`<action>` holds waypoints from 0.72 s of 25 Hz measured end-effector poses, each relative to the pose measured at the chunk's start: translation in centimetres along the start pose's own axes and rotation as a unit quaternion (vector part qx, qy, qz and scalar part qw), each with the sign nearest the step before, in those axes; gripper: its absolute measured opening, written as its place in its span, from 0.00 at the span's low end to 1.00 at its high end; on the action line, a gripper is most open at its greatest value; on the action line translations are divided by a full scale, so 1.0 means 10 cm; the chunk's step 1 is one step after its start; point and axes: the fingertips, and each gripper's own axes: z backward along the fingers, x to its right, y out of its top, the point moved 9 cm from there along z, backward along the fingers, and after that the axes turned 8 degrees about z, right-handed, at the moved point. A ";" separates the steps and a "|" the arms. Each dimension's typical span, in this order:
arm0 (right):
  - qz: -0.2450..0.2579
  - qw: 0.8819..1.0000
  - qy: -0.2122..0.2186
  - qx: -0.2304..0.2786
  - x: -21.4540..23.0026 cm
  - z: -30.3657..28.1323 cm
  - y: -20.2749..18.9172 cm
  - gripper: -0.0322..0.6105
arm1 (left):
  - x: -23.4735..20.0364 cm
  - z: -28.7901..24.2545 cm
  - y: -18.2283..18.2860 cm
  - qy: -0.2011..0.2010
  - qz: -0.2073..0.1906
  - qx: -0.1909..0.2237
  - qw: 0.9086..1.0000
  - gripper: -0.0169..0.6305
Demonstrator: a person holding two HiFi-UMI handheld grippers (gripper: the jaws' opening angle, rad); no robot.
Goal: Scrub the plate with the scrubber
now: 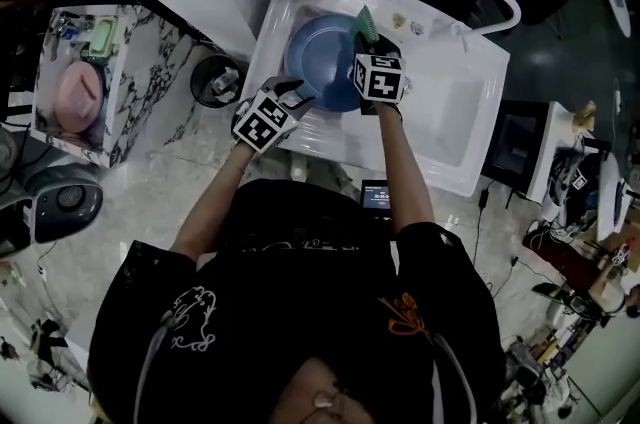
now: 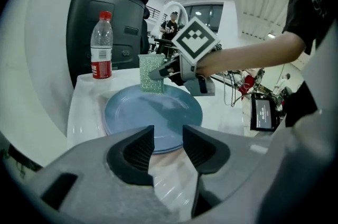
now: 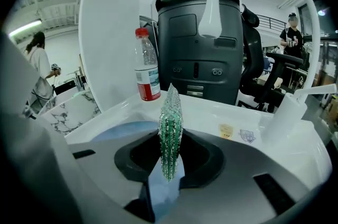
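Biggest worry here imo: the round blue plate (image 2: 153, 109) isn't pinned by anything. It lies flat in the glossy white sink (image 1: 455, 112), upper centre of the head view. The left gripper (image 2: 168, 138) has its fingers spread wide with nothing between them. The plate's near rim sits just past their tips, low in the middle of the left gripper view, so it's close but not gripped. I'd guess any firm sideways stroke could send the plate skating across that slick basin, or tip it up against the wall. The right gripper (image 3: 170, 158) is clamped on the green glittery mesh scrubber (image 3: 170, 122), which stands up between the fingers dead centre of its own view, pinched by its lower part with most of it poking out past the tips. A floppy pad held like that looks likely to fold or twist out once it drags (just my read). In the left gripper view the scrubber's free edge hangs at the plate's far rim, upper middle of the frame. I can't tell whether it's touching or just above. Also, the clear plastic water bottle with the red cap and label (image 2: 101, 46) stands on the sink's ledge near that far rim, so a long push stroke might knock it over.
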 end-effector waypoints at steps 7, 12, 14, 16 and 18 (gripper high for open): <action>-0.011 0.999 -0.038 -0.018 -0.11 -0.17 -0.05 0.19 | -0.09 -0.07 -0.13 -0.031 -0.015 -0.025 0.999 0.29; -0.011 0.999 -0.038 -0.024 -0.23 -0.18 -0.05 0.19 | -0.15 -0.06 -0.14 -0.046 -0.015 -0.022 0.999 0.29; -0.008 0.999 -0.021 -0.025 -0.32 -0.21 -0.01 0.19 | -0.17 -0.06 -0.16 -0.050 -0.009 -0.022 0.998 0.29; -0.008 1.000 0.002 -0.024 -0.43 -0.23 0.02 0.19 | -0.18 -0.06 -0.16 -0.053 -0.008 -0.023 0.998 0.29; -0.008 0.999 0.025 -0.024 -0.56 -0.24 0.05 0.19 | -0.19 -0.06 -0.16 -0.057 -0.009 -0.023 0.998 0.29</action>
